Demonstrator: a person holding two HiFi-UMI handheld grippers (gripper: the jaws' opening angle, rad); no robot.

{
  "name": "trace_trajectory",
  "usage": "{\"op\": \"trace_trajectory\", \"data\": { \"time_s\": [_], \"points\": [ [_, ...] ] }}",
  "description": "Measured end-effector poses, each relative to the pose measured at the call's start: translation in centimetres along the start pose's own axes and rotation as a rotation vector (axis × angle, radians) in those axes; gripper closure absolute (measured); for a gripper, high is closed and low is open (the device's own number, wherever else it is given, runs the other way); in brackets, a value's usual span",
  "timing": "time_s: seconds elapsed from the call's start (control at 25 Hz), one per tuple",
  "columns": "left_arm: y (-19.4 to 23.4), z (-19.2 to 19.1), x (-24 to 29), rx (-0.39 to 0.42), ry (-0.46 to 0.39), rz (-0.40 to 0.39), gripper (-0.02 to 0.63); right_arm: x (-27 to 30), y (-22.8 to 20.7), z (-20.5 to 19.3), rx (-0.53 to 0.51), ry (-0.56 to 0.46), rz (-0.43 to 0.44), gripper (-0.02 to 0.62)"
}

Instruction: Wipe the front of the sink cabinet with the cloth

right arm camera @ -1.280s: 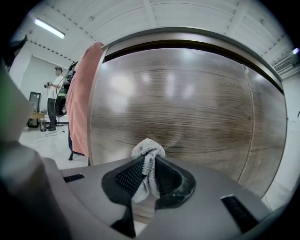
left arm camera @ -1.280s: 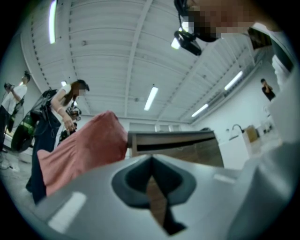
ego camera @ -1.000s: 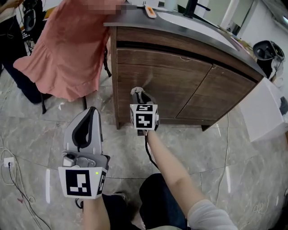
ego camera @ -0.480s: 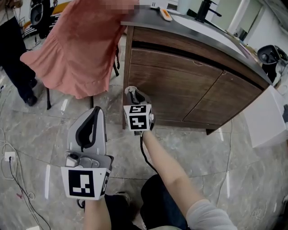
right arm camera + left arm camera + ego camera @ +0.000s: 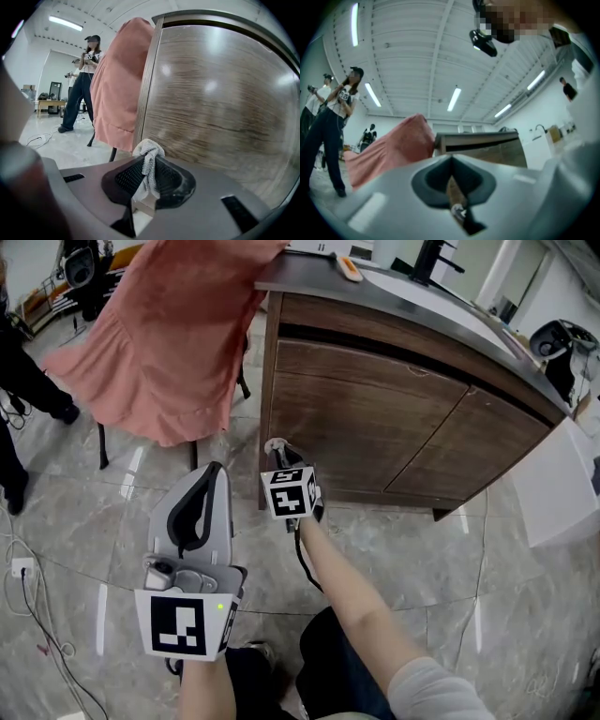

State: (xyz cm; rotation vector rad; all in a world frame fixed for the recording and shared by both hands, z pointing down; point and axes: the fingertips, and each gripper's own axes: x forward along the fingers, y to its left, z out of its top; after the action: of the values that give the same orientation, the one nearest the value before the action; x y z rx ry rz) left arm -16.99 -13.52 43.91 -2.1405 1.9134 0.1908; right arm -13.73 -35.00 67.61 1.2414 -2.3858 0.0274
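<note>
The cloth (image 5: 148, 151) is pinched in the right gripper (image 5: 146, 164), with only a small tuft poking past the jaw tips, just ahead of which stands the left edge of the sink cabinet (image 5: 220, 108) front (contact itself I cannot confirm). With so little cloth exposed, a firm press could scrape jaw on wood, or drag could tug the cloth loose. Drifting leftward risks snagging the pink garment (image 5: 119, 84). The left gripper (image 5: 199, 512), jaws together on nothing, hangs well behind.

The sink cabinet (image 5: 375, 427) is seen steeply from above in the head view, faced closely from low down in the right gripper view, and seen from farther off, tilted toward the ceiling (image 5: 417, 47), in the left gripper view.
</note>
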Motion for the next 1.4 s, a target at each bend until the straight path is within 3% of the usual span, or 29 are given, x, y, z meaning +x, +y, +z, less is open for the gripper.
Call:
{"op": "trace_trajectory", "data": {
  "time_s": [0.32,0.96,1.4],
  "points": [
    [-1.0,-0.1,0.6,-0.005,-0.001,-0.024,0.6,-1.6,-4.1,-0.9,0.031,-0.017,-0.056,0.534],
    [-5.1,-0.7,2.6,-0.019,0.005,-0.106,0.6,-5.9,-16.5,-5.8,0.087,-0.001,-0.239,0.532],
    [-6.2,-1.3,3.1,-0.009,0.023,-0.132,0.6,-10.1,-27.7,-10.3,0.252,0.048,-0.461,0.532]
  ]
}}
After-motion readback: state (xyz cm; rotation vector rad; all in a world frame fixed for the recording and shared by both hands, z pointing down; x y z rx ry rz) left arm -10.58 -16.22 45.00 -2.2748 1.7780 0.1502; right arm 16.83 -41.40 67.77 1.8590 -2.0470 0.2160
